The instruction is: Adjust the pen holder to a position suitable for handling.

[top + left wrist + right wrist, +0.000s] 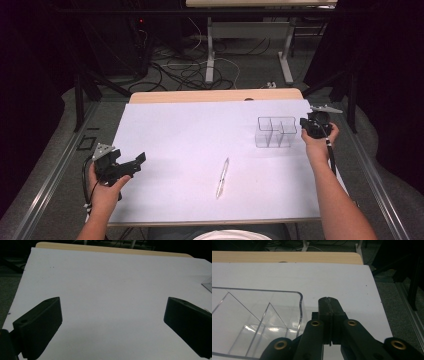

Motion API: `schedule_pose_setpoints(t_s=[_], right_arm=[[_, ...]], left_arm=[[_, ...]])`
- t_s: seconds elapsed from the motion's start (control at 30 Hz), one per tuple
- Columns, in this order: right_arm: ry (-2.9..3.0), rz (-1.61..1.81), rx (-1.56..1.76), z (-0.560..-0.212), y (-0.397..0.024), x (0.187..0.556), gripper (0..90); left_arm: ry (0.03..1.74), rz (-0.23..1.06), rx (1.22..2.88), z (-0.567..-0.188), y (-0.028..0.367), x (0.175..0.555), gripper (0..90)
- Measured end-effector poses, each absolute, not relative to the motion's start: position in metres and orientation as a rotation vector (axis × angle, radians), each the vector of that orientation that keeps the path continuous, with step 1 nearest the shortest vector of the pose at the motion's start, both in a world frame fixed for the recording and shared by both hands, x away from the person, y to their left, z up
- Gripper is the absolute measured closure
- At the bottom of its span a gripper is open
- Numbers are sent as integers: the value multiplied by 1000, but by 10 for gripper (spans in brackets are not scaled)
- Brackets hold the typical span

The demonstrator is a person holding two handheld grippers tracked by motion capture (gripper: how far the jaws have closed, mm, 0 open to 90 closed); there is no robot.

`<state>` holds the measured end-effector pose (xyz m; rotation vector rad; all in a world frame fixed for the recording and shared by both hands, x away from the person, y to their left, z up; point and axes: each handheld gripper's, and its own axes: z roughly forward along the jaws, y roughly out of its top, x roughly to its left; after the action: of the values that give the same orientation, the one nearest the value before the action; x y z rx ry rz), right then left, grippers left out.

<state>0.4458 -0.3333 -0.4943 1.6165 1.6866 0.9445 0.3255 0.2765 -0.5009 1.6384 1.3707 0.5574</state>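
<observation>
A white-covered table [190, 130] carries a clear divided organizer [275, 131] and a pen [222, 177].

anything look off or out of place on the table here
Nothing stands out. The clear divided organizer stands upright and empty on the white sheet, and the pen lies flat by itself mid-table. No spill or damage is visible.

At seven o'clock in the high view, the matte black two-jaw left gripper [131, 164] carries a grey three-cornered plate. The black right gripper [329, 305] at three o'clock shows brass-ringed pivots and a trailing cable.
</observation>
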Motion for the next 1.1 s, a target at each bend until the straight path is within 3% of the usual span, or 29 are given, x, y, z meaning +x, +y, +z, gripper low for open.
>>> schedule_pose_setpoints(t_s=[1.1], right_arm=[[1715,947,1611,-504,-314,439,900]], left_arm=[[1367,547,1655,-502,275,328,17]])
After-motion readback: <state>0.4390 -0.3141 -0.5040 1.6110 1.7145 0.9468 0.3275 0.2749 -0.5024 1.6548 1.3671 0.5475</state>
